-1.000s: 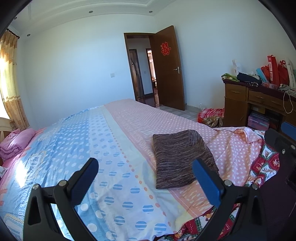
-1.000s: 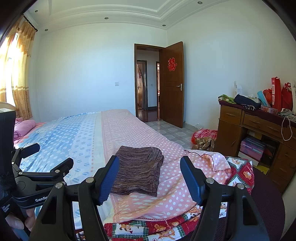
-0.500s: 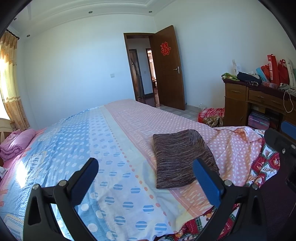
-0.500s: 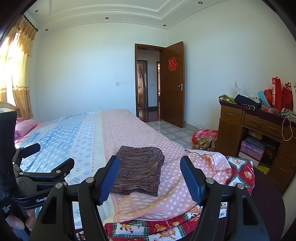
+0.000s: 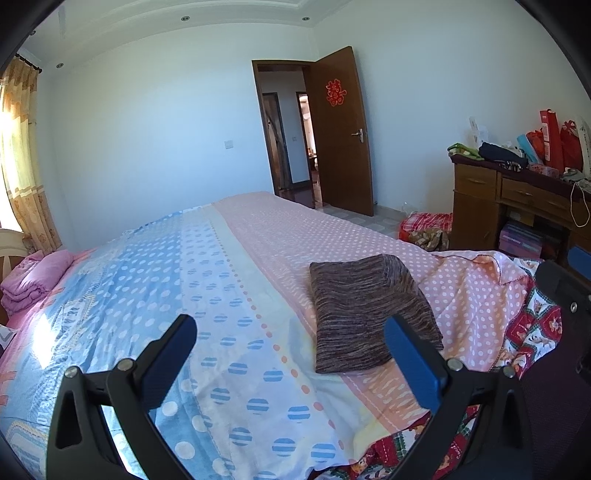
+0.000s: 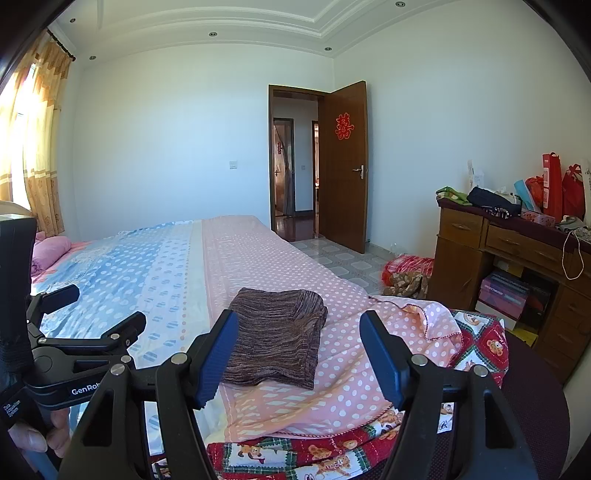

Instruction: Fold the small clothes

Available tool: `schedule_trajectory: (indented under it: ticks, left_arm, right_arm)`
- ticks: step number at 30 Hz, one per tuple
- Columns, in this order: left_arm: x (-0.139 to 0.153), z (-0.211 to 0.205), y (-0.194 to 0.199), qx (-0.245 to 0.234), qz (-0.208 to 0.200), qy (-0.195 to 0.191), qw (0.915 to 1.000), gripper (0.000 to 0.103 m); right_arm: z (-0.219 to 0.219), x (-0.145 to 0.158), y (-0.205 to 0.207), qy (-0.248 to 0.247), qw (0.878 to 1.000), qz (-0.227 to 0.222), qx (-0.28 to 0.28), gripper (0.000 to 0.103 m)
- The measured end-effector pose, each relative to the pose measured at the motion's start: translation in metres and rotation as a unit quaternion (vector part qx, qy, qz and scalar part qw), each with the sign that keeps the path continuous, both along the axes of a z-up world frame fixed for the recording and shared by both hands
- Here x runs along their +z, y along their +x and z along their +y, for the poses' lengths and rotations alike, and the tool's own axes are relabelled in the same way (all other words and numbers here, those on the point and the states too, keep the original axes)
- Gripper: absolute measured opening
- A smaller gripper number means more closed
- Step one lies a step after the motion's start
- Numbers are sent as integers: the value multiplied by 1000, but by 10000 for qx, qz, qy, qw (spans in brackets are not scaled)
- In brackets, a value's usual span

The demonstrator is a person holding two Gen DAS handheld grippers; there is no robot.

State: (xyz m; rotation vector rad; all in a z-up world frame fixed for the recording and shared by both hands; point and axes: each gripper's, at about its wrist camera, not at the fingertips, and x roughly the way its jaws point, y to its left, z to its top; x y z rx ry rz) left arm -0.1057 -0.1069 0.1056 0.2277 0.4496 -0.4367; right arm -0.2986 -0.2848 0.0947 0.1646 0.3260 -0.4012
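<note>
Left hand-held gripper, partly cut off.

A home bedroom. Wide bed under a polka-dot cotton sheet, half blue and half pink, filling most of the floor. Folded pink quilt piled near the head end. Yellow patterned curtain at a sunlit window on the left. Plain white walls, stepped plaster ceiling with small recessed lights. Open dark brown wooden door bearing a red paper double-happiness cutout, leading to a hallway. Brown wooden desk with drawers against the right wall, cluttered with red gift bags and loose clothing. Pale tiled floor beside the bed.
</note>
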Motion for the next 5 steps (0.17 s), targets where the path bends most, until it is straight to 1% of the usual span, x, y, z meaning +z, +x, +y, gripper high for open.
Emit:
schedule_trajectory:
  ticks: [5]
  left_arm:
    - [-3,1,7,70,66,47,9999,103]
  right_arm:
    - [-4,-5,2,53,10000,57,-47,69]
